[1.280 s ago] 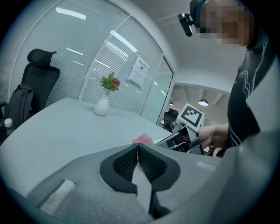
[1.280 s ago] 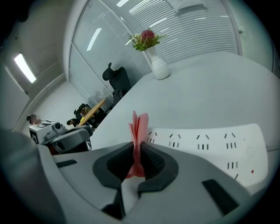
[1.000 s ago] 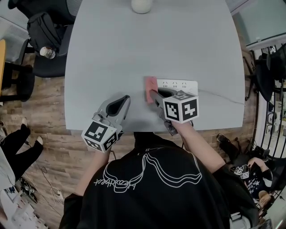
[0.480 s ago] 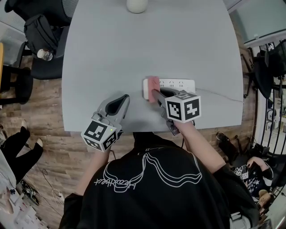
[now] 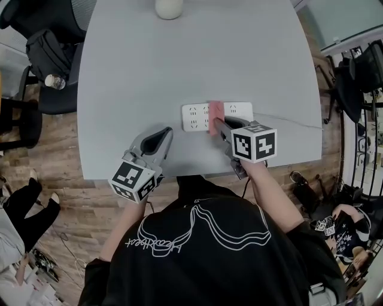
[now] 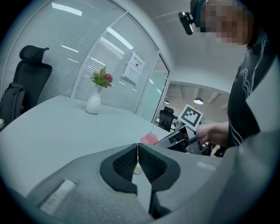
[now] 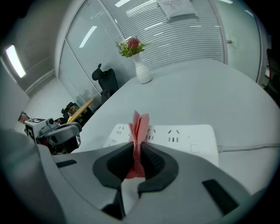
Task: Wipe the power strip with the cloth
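Resting near the table [image 5: 197, 60] edge, left gripper [image 5: 164, 132] has its jaws pressed together, empty. Right gripper [image 5: 214, 123] pinches the cloth [image 5: 215, 111], pink, crinkled, folded upright. It has slid from the left end of the strip [image 5: 194, 116] to its middle, so the wipe looks roughly half done. Strip: white, smooth plastic, flat slab. Vase [image 5: 169, 7] beyond: white, rounded.

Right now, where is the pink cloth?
In the head view the cloth is right of centre, pinched in the right gripper and lying over the middle of the white power strip.
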Demonstrator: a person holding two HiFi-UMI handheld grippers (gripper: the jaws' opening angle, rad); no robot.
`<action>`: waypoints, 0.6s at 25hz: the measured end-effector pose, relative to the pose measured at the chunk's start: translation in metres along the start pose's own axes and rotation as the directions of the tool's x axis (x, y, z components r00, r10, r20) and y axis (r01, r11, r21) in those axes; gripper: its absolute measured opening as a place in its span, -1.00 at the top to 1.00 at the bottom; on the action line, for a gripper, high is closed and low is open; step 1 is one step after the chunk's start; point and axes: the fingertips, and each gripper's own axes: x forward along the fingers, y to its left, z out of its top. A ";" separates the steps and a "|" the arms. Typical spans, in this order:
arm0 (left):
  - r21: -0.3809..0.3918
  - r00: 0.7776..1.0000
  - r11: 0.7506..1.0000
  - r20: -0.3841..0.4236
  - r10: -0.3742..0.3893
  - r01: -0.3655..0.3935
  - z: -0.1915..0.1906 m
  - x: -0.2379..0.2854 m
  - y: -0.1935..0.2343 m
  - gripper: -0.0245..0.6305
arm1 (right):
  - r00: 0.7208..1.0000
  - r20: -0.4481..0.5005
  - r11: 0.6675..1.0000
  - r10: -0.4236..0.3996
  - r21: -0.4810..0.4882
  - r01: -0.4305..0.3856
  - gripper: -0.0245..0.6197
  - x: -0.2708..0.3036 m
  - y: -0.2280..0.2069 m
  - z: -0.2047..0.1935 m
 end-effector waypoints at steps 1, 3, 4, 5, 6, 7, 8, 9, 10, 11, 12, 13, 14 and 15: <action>0.002 1.000 1.000 -0.002 -0.004 0.004 0.000 0.002 -0.002 0.89 | 1.000 0.005 1.000 -0.012 0.003 0.012 0.78 -0.003 -0.005 0.000; 0.004 1.000 1.000 -0.005 -0.014 0.014 -0.001 0.005 -0.005 0.89 | 1.000 0.013 0.999 -0.029 0.013 0.029 0.78 -0.008 -0.014 -0.001; 0.004 1.000 1.000 -0.007 -0.019 0.019 -0.002 0.007 -0.007 0.89 | 0.999 0.016 0.999 -0.036 0.018 0.036 0.78 -0.011 -0.018 -0.002; 0.005 1.000 1.000 -0.010 -0.024 0.024 -0.002 0.009 -0.010 0.89 | 0.999 0.018 0.999 -0.043 0.022 0.042 0.78 -0.013 -0.022 -0.003; 0.007 1.000 1.000 -0.012 -0.029 0.029 -0.003 0.011 -0.013 0.89 | 0.999 0.019 0.999 -0.046 0.028 0.045 0.78 -0.015 -0.026 -0.004; 0.010 0.999 0.999 -0.013 -0.035 0.035 -0.003 0.013 -0.016 0.89 | 0.999 0.021 0.998 -0.047 0.034 0.046 0.78 -0.017 -0.029 -0.006; 0.013 0.999 0.999 -0.014 -0.040 0.040 -0.003 0.015 -0.019 0.89 | 0.998 0.024 0.998 -0.049 0.040 0.048 0.78 -0.019 -0.033 -0.007; 0.016 0.999 0.999 -0.015 -0.045 0.045 -0.002 0.017 -0.022 0.89 | 0.998 0.028 0.998 -0.054 0.046 0.052 0.78 -0.022 -0.036 -0.007; 0.019 0.999 0.999 -0.016 -0.049 0.049 -0.002 0.018 -0.025 0.89 | 0.998 0.033 0.997 -0.059 0.051 0.058 0.78 -0.025 -0.040 -0.007; 0.021 0.999 0.998 -0.018 -0.052 0.052 -0.002 0.020 -0.027 0.89 | 0.997 0.037 0.997 -0.065 0.055 0.063 0.78 -0.027 -0.043 -0.007; 0.022 0.998 0.998 -0.020 -0.054 0.054 -0.001 0.021 -0.028 0.89 | 0.997 0.041 0.996 -0.070 0.058 0.067 0.78 -0.029 -0.046 -0.007; 0.023 0.998 0.998 -0.022 -0.055 0.055 -0.002 0.023 -0.030 0.89 | 0.996 0.045 0.996 -0.074 0.062 0.071 0.78 -0.031 -0.050 -0.007; 0.024 0.998 0.998 -0.023 -0.056 0.056 -0.002 0.024 -0.031 0.89 | 0.996 0.048 0.995 -0.077 0.067 0.074 0.78 -0.034 -0.053 -0.008; 0.025 0.998 0.998 -0.024 -0.057 0.057 -0.002 0.026 -0.033 0.89 | 0.995 0.052 0.995 -0.079 0.072 0.075 0.78 -0.036 -0.057 -0.008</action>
